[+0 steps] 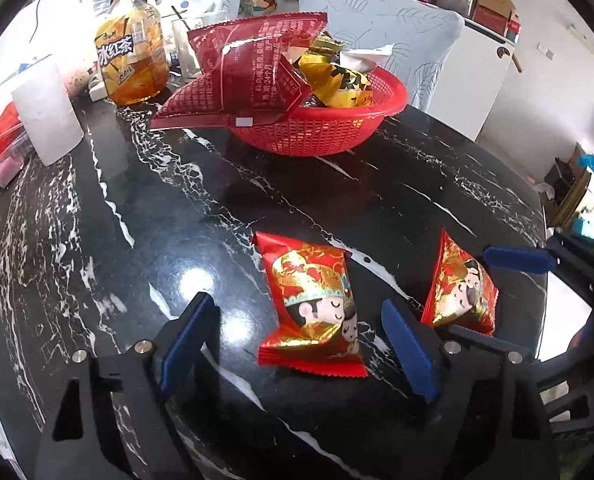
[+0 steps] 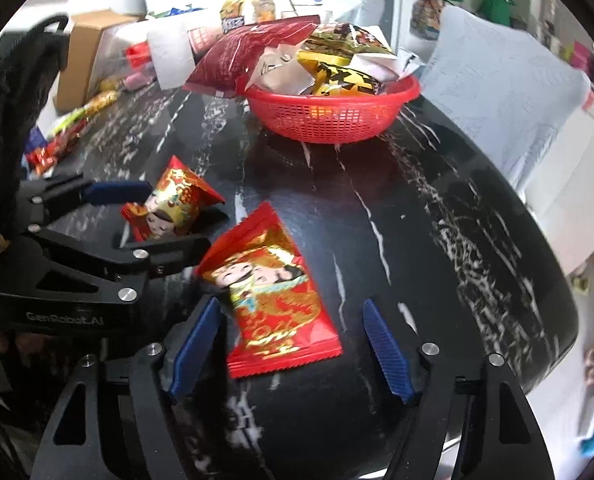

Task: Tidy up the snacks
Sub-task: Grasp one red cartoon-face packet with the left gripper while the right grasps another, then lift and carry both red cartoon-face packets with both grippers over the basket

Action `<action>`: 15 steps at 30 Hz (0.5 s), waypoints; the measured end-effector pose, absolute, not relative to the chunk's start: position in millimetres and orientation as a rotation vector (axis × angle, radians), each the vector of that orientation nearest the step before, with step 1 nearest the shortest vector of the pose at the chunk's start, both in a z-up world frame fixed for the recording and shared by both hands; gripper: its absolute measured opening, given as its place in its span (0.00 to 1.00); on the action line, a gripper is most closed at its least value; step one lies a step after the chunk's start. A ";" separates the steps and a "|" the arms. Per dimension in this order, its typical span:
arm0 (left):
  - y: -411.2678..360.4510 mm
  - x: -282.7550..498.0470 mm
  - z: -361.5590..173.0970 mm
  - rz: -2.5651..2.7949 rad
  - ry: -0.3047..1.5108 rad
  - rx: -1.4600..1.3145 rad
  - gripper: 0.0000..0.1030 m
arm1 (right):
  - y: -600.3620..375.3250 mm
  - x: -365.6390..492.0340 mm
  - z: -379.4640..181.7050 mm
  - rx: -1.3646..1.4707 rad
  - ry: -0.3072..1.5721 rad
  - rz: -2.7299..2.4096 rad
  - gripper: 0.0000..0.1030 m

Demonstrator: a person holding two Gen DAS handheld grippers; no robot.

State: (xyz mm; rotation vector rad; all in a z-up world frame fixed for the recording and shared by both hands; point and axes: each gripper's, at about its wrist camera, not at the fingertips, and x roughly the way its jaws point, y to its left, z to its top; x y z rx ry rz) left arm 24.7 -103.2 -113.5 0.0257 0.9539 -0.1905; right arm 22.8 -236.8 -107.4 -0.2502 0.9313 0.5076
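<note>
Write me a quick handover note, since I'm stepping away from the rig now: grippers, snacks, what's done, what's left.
Left gripper: open, fingers either side of a red packet lying on the table, not pinching.
Right gripper: open around the second red packet, likewise unpinched.
Done: red basket already heaped with snacks.
Left: grip both packets and put them in the basket.
</note>
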 end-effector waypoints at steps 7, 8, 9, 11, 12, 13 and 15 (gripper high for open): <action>-103.4 27.4 -111.5 -0.159 0.938 0.048 0.49 | -231.4 24.0 -108.7 -0.290 0.893 0.526 0.48; -103.4 28.4 -109.2 -0.168 0.939 0.035 0.39 | -231.0 23.5 -107.8 -0.288 0.888 0.536 0.37; -103.5 30.0 -108.0 -0.152 0.946 0.034 0.36 | -230.2 23.6 -107.2 -0.288 0.888 0.536 0.36; -103.7 31.9 -108.0 -0.153 0.946 0.029 0.35 | -229.5 24.1 -107.5 -0.287 0.886 0.536 0.33; -104.7 32.2 -108.0 -0.152 0.944 0.029 0.35 | -229.8 24.3 -107.7 -0.284 0.883 0.534 0.32; -105.1 32.4 -107.8 -0.156 0.945 0.024 0.35 | -230.5 24.5 -107.6 -0.277 0.883 0.534 0.32; -105.1 31.6 -107.2 -0.167 0.951 0.007 0.35 | -233.4 25.5 -107.5 -0.252 0.886 0.536 0.32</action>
